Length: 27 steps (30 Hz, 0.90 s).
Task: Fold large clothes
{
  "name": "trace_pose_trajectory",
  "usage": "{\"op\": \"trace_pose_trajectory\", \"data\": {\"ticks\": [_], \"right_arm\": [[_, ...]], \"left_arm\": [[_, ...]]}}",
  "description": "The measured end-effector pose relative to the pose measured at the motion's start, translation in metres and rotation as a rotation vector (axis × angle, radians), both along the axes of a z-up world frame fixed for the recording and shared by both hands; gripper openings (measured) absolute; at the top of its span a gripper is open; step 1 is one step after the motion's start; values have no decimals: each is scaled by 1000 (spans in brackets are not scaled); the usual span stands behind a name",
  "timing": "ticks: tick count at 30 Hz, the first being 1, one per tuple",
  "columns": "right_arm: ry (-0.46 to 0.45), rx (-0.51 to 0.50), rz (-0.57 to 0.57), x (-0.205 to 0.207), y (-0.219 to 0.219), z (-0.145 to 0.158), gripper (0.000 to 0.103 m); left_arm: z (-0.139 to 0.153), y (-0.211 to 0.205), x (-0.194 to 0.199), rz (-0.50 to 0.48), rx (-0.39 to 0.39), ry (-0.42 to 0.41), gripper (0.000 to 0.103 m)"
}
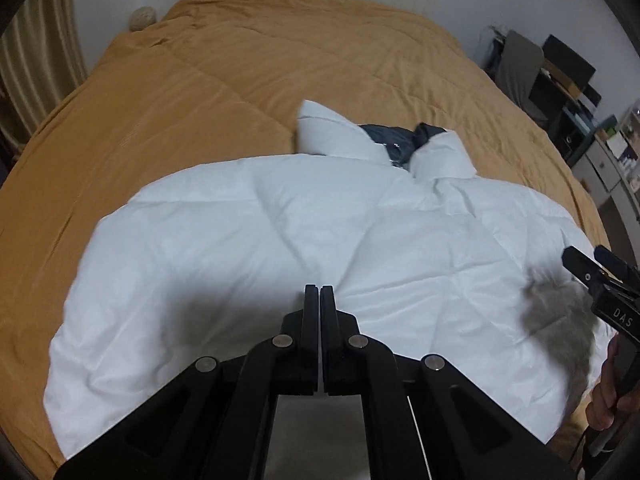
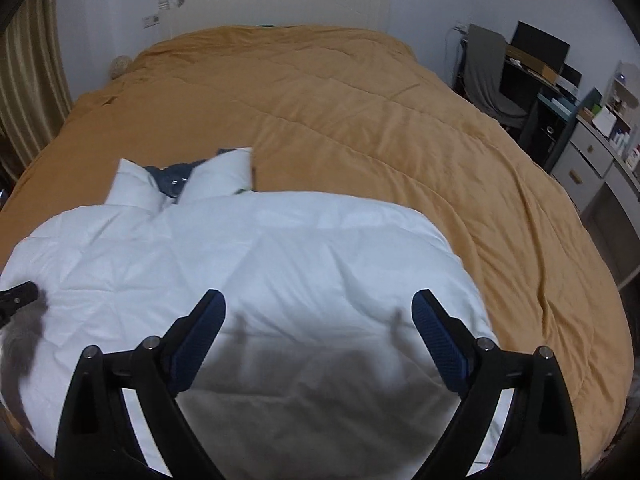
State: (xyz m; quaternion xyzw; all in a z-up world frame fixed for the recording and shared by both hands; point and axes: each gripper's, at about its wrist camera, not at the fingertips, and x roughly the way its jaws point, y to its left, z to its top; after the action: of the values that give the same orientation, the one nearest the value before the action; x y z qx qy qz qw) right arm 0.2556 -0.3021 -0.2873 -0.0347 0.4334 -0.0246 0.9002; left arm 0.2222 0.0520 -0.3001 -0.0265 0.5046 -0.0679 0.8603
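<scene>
With the left gripper (image 1: 320,289) jaws pressed together on nothing and the right gripper (image 2: 319,312) jaws spread, the puffy white padded jacket (image 1: 280,240), lying on the mustard quilted bed (image 1: 200,92), risked springing unfolded.

Both handheld tools are black plastic. The left gripper (image 1: 320,289) has flat narrow fingers on angled link arms joined by round silver pivot pins. The right gripper (image 2: 319,312) has blue ribbed pads (image 2: 436,336) inside its fingers, the same silver pins, and white letters "DAS" on its side.
</scene>
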Motion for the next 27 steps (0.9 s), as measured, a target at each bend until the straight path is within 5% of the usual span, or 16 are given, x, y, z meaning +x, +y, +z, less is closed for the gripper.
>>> {"op": "trace_pose_trajectory", "data": {"ticks": [4, 7, 9, 13, 16, 18, 19, 20, 22, 27], "right_arm": [[76, -52, 39, 39, 22, -30, 98], [173, -37, 17, 59, 7, -62, 99], [163, -3, 3, 56, -9, -59, 101], [122, -160, -62, 43, -38, -47, 102], [147, -138, -212, 40, -79, -40, 103], [145, -24, -244, 42, -91, -31, 103], [136, 5, -240, 45, -88, -27, 103], [127, 17, -227, 48, -81, -23, 103], [125, 27, -180, 58, -59, -20, 103], [150, -18, -105, 79, -22, -38, 103]], "left_arm": [[-25, -23, 35, -24, 37, 44, 3], [-48, -12, 55, 5, -76, 101, 3], [-52, -2, 58, 16, -161, 117, 3], [-49, 25, 48, 33, -290, 150, 3], [-31, 47, 43, 78, -298, 113, 2], [-16, 46, 48, 79, -244, 69, 20], [-11, 40, 54, 62, -236, 60, 67], [-8, 34, 60, 38, -246, 57, 101], [-3, 16, 71, -12, -266, 40, 103], [-26, -21, 106, -18, -119, 72, 103]]}}
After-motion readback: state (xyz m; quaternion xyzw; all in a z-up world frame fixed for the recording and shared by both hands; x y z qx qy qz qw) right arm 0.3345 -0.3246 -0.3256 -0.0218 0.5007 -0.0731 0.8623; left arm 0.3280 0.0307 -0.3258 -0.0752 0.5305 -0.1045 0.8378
